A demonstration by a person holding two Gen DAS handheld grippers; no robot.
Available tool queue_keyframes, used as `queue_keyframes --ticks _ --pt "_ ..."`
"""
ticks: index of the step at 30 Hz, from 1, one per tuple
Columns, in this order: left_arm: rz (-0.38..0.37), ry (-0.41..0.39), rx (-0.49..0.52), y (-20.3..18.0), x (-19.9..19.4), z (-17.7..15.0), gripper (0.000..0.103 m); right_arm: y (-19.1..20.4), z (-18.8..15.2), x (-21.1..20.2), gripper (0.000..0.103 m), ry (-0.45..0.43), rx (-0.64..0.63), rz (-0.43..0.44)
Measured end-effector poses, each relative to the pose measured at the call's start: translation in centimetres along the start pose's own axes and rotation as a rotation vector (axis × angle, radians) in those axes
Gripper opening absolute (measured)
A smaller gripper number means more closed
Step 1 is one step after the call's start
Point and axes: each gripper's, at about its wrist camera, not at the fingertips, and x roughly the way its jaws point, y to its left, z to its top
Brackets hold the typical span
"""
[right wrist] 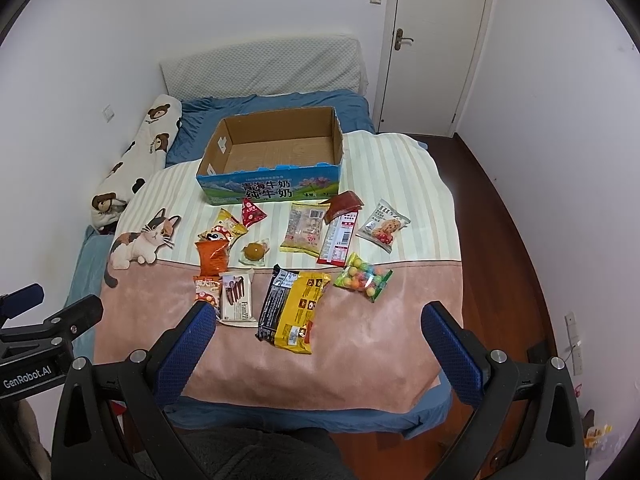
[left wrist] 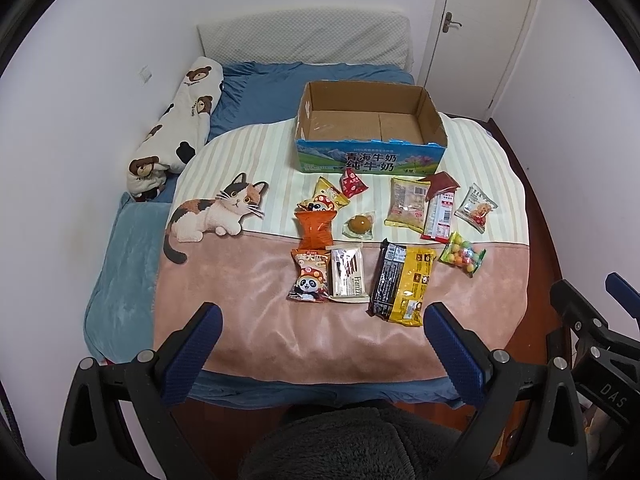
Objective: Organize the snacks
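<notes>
From my left wrist camera, the left gripper (left wrist: 322, 316) hangs spread wide, empty, above a plush pink-and-striped blanket (left wrist: 260, 280). Crinkly snack packets (left wrist: 402, 282) lie scattered before the empty cardboard box (left wrist: 370, 156).

From my right wrist camera, the right gripper (right wrist: 318, 318) gapes empty too; only here the dark wood floor (right wrist: 508, 248) shows broadly.

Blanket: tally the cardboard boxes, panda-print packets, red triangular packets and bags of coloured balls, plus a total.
Open brown cardboard box: 1
Panda-print snack packets: 2
Red triangular packet: 1
Clear bag of coloured balls: 1
Total: 5
</notes>
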Motion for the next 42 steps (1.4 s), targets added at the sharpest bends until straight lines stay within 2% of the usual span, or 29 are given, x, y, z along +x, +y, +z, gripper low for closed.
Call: queue_keyframes --ticks 18,24,31,34,39,42 --pt "0.003 0.003 -0.005 0.4 0.2 0.3 0.103 0.6 0.5 0.7 0.103 0.008 -0.004 0.006" --pt "0.032 -0.007 -0.015 0.6 2.1 1.1 0.103 0.7 0.5 2.0 0.103 0.023 0.015 0.007" --pt "0.129 0.023 -0.058 2.3 8.5 1.8 0.103 -0.2 -0.5 10.3 0.103 0.165 0.096 0.040" --pt "0.171 0.085 -0.070 3.2 13.0 1.9 0.103 -0.3 -1.2 15.3 0.103 0.228 0.134 0.051" --pt "0.183 0.188 -0.108 4.5 20.0 1.5 0.103 0.8 -2.8 25.2 0.103 0.358 0.172 0.055" --pt "0.207 0.218 -0.144 5.3 23.3 1.3 0.103 2.1 -3.8 30.5 0.103 0.418 0.180 0.044"
